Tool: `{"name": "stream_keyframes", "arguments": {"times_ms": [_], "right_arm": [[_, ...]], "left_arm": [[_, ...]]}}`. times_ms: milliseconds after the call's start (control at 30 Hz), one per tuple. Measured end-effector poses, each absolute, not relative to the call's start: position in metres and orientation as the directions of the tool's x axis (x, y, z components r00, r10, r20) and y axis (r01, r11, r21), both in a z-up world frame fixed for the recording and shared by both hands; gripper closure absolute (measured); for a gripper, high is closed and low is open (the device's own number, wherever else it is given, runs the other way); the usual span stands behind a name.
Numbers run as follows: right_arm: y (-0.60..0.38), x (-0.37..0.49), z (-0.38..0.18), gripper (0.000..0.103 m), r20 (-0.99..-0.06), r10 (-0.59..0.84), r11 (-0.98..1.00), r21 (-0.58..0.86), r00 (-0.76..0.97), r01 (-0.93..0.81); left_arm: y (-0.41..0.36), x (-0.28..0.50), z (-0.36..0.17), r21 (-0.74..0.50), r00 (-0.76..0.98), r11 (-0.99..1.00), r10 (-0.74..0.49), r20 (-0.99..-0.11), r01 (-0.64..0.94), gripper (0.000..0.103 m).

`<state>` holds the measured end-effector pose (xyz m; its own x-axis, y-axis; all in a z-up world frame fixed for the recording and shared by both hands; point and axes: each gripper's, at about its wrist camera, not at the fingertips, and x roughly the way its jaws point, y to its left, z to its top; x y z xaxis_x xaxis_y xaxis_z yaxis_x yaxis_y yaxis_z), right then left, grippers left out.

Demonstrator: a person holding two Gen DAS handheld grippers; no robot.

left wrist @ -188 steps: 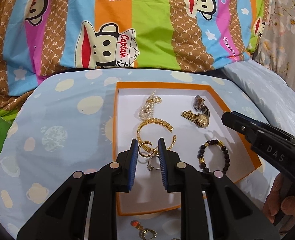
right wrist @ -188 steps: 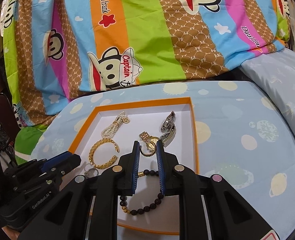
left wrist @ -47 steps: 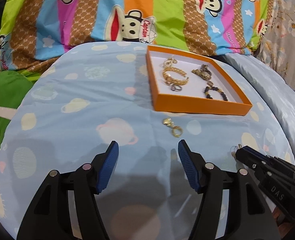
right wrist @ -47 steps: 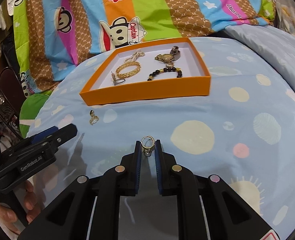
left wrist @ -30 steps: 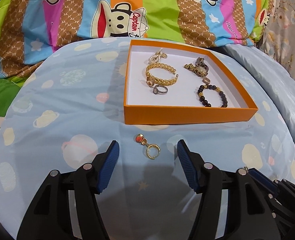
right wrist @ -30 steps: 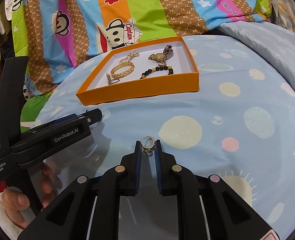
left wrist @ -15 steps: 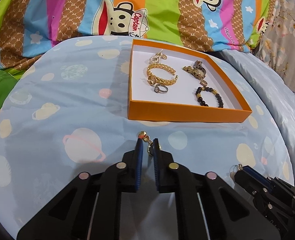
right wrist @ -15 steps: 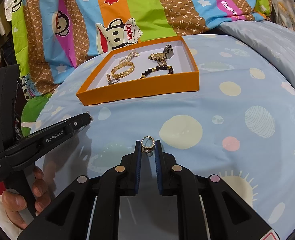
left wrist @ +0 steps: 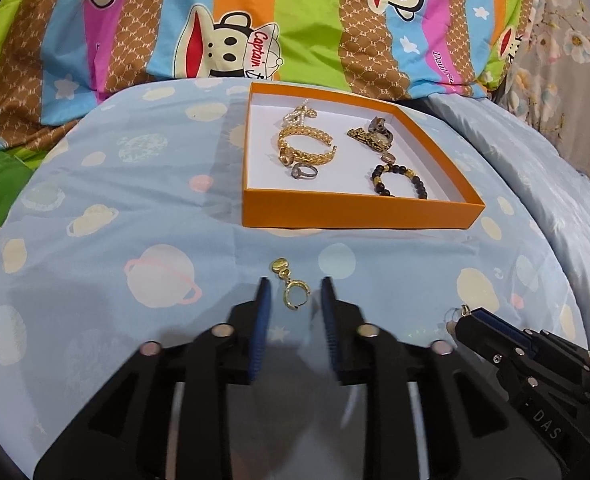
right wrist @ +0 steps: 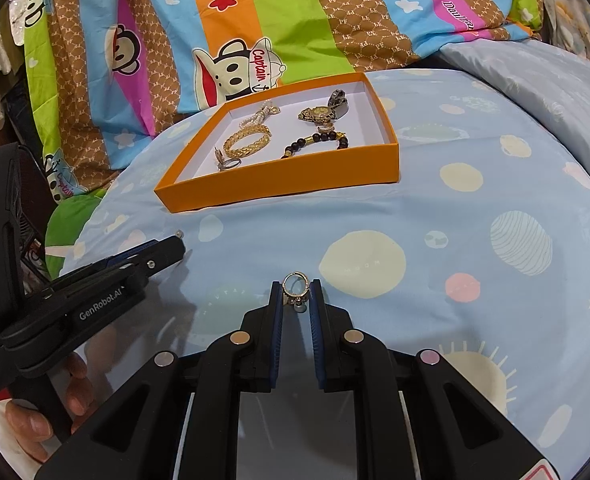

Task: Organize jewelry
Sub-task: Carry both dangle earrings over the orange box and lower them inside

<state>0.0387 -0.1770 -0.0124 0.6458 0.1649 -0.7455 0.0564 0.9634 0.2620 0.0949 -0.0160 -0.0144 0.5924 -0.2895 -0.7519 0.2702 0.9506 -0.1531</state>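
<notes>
A gold drop earring point(left wrist: 291, 292) lies on the blue planet-print cloth, just in front of the orange box point(left wrist: 359, 216). My left gripper point(left wrist: 295, 286) straddles it. Its jaws are opening and the blue pads stand clear of the earring on both sides. My right gripper point(right wrist: 296, 292) is shut on a small gold hoop point(right wrist: 295, 285) with a tiny charm, held above the cloth at the right. Its tip point(left wrist: 461, 320) and the hoop also show low right in the left wrist view. The left gripper point(right wrist: 175, 246) shows from the side in the right wrist view.
Inside the box lie a gold braided bangle point(left wrist: 305, 148), a pearl piece point(left wrist: 299, 114), a watch point(left wrist: 371, 134), a dark bead bracelet point(left wrist: 399, 184) and a silver ring point(left wrist: 303, 172). A striped monkey-print blanket point(left wrist: 255, 20) rises behind. A hand point(right wrist: 27, 420) holds the left gripper's grip.
Half a second ago the left jaws were closed around the earring; now they have spread apart and the earring lies between them. The right gripper keeps still with its hoop.
</notes>
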Motion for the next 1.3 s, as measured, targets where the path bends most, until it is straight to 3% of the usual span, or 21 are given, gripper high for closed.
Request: {"name": "stream_keyframes", "arguments": {"times_ms": [200,433,1300], "right_arm": [[-0.176,0.039,-0.012,0.091,-0.745,0.166,0.963,0.263,0.646,0.056],[-0.175,0.039,-0.011,0.091,-0.744,0.168,0.963,0.264,0.646,0.054],[-0.188,0.037,0.013,0.091,-0.705,0.156,0.962,0.266,0.692,0.054]], "left_arm": [[-0.030,0.099,-0.019,-0.070,0.587,0.961,-0.221,-0.779,0.269,0.076],[-0.027,0.100,-0.019,-0.066,0.592,0.967,-0.205,-0.780,0.248,0.090],[-0.037,0.077,0.011,-0.035,0.608,0.951,-0.225,-0.761,0.308,0.090]]}}
